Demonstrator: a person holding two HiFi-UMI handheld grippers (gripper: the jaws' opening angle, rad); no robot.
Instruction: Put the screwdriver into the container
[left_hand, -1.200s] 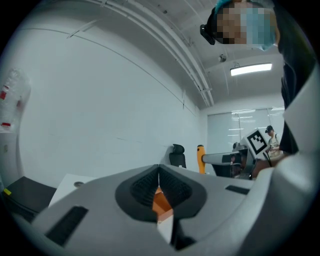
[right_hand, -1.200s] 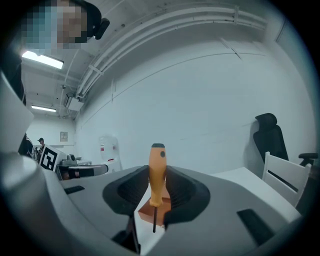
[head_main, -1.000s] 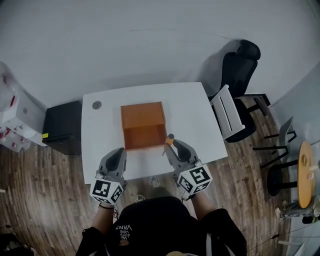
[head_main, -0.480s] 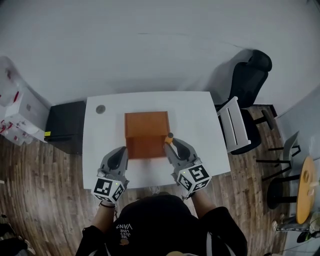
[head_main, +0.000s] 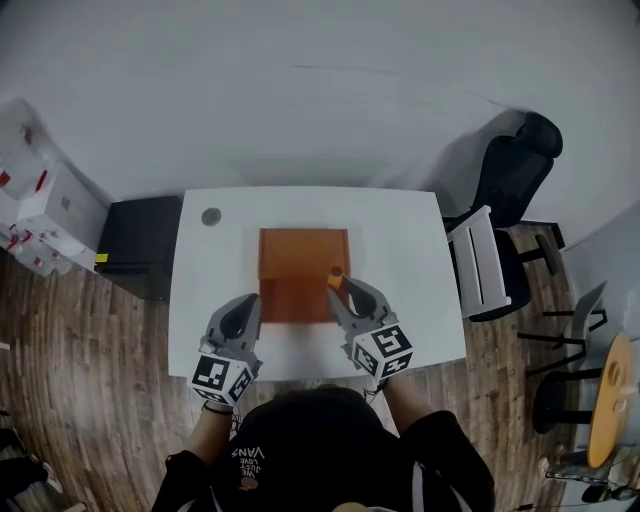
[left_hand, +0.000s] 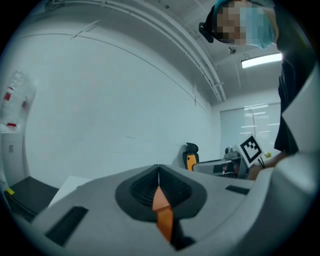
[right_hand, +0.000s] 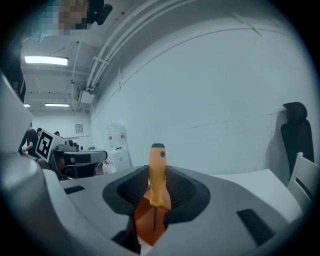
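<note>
An orange open-topped container (head_main: 300, 255) stands in the middle of the white table (head_main: 400, 240). My right gripper (head_main: 342, 287) is shut on the screwdriver (head_main: 336, 276) and holds it over the container's right front part. In the right gripper view the orange handle (right_hand: 157, 170) stands upright between the pads, the dark shaft (right_hand: 154, 218) points down, and the container (right_hand: 142, 227) shows below. My left gripper (head_main: 243, 306) hovers at the container's left front corner, shut and empty. In the left gripper view its pads (left_hand: 159, 175) meet, and the screwdriver (left_hand: 190, 159) shows beyond.
A grey round disc (head_main: 211, 216) lies at the table's far left corner. A black cabinet (head_main: 135, 245) stands left of the table. A white chair (head_main: 485, 265) and a black office chair (head_main: 520, 160) stand to the right. White boxes (head_main: 40, 215) are stacked at the far left.
Both grippers have moved forward. The screwdriver, earlier just outside the container's right front corner, now hangs over its inside. The head view has shifted to look straight down on the container.
</note>
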